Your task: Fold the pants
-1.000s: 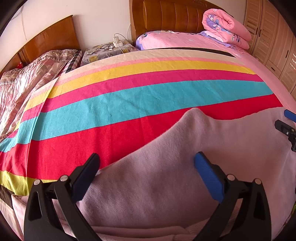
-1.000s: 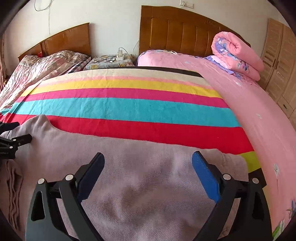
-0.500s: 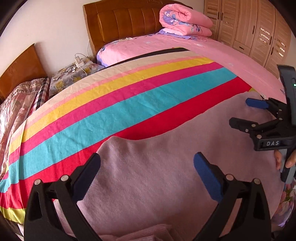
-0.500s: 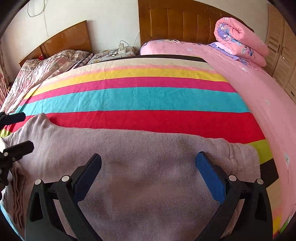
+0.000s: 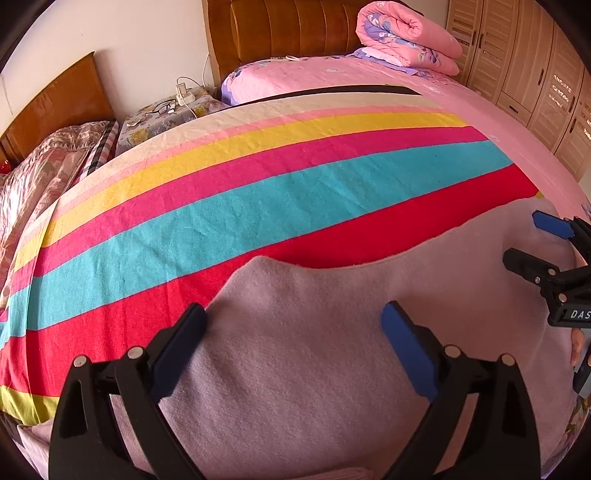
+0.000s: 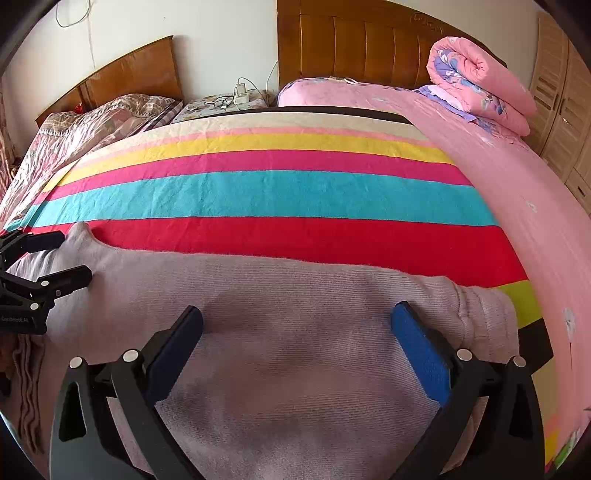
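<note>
My left wrist camera sits low behind my left gripper (image 5: 293, 332), its jaws filling the bottom of the view, close over the pants (image 5: 314, 369). It faces across the striped blanket (image 5: 258, 206) toward the headboard (image 5: 280, 29), angled a little to the right, so my right gripper (image 5: 535, 243) shows at its right edge.

My right wrist camera sits just as low behind my right gripper (image 6: 297, 332), looking squarely up the bed, with my left gripper (image 6: 70, 258) at its left edge.

Both views share the pants, the blanket, the headboard, the nightstand (image 6: 221, 105), the rolled quilt (image 6: 480, 85) and the wardrobe (image 5: 535, 66).
</note>
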{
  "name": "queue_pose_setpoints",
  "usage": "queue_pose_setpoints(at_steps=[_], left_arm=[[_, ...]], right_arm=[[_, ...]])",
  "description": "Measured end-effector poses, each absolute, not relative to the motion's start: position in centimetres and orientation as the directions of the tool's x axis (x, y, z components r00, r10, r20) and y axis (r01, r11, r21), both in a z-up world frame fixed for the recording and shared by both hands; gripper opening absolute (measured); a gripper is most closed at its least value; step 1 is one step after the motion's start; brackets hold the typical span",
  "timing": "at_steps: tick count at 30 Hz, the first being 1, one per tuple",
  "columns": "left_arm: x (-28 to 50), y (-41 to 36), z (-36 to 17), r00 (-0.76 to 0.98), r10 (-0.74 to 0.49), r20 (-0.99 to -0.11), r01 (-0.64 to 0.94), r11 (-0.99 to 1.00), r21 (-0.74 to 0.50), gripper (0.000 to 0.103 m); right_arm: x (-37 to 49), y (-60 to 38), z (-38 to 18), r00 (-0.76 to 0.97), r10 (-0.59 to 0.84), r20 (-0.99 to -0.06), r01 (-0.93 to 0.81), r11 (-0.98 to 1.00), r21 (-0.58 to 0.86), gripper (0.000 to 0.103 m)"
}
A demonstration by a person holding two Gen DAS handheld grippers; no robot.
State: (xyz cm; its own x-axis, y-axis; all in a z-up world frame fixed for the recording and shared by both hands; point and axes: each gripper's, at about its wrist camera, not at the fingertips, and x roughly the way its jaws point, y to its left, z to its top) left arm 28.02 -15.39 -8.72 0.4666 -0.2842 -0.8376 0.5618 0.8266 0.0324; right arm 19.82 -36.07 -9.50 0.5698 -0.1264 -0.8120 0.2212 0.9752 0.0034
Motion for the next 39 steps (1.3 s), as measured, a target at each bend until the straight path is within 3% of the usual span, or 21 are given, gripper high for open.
queue_pose_setpoints(at_steps=[2, 4, 6, 8, 12, 17, 19, 25, 28, 31, 39], left_arm=[[27.4, -14.4, -7.1, 0.538, -0.247, -0.806, 0.495, 0.867, 0.064, 0.095], [25.3, -12.2, -3.6, 0.596, -0.301, -0.744, 0.469, 0.883, 0.019, 0.097], [22.2, -9.8, -0.7, 0.655, -0.327, -0.682, 0.469, 0.883, 0.027, 0.102], [19.0, -7.2, -0.1, 0.7, -0.273, -0.66, 0.439, 0.893, 0.097, 0.102], [14.2, -1.6, -2.9, 0.686, -0.172, -0.707, 0.375, 0.916, 0.141, 0.102], [11.9, 3.3, -7.5, 0.627, -0.084, -0.774, 0.29, 0.948, 0.132, 0.102], [11.6, 4.8, -8.3, 0.636, -0.128, -0.761, 0.285, 0.955, 0.077, 0.102], [11.3, 5.0, -8.3, 0.629, -0.123, -0.768, 0.272, 0.96, 0.069, 0.102], [11.1, 4.3, -7.3, 0.624, -0.084, -0.777, 0.228, 0.97, 0.078, 0.102], [10.2, 3.2, -4.8, 0.662, -0.155, -0.733, 0.267, 0.963, 0.037, 0.102], [10.2, -7.8, -3.0, 0.64, -0.285, -0.714, 0.527, 0.838, 0.138, 0.102]], right_arm=[[19.4, -36.0, -8.8, 0.565, -0.119, -0.816, 0.223, 0.975, 0.012, 0.099], [17.2, -34.7, -6.8, 0.589, -0.085, -0.804, 0.199, 0.979, 0.042, 0.098], [14.2, -31.6, -4.5, 0.648, -0.041, -0.761, 0.088, 0.996, 0.021, 0.098], [11.5, -28.0, -3.8, 0.66, -0.003, -0.751, -0.026, 0.999, -0.027, 0.099], [7.6, -23.0, -5.3, 0.628, 0.091, -0.773, -0.171, 0.985, -0.024, 0.099], [6.4, -21.1, -8.8, 0.565, 0.105, -0.818, -0.168, 0.986, 0.01, 0.099], [4.7, -21.5, -8.9, 0.608, 0.11, -0.786, -0.181, 0.983, -0.002, 0.098], [-0.8, -27.8, -6.5, 0.625, 0.127, -0.77, -0.054, 0.991, 0.12, 0.098], [-4.0, -35.4, -6.3, 0.68, 0.138, -0.72, 0.176, 0.923, 0.343, 0.098], [-5.4, -41.1, -7.6, 0.716, 0.18, -0.674, 0.314, 0.78, 0.542, 0.086], [-2.5, -43.2, -9.1, 0.706, 0.175, -0.686, 0.384, 0.719, 0.579, 0.077]])
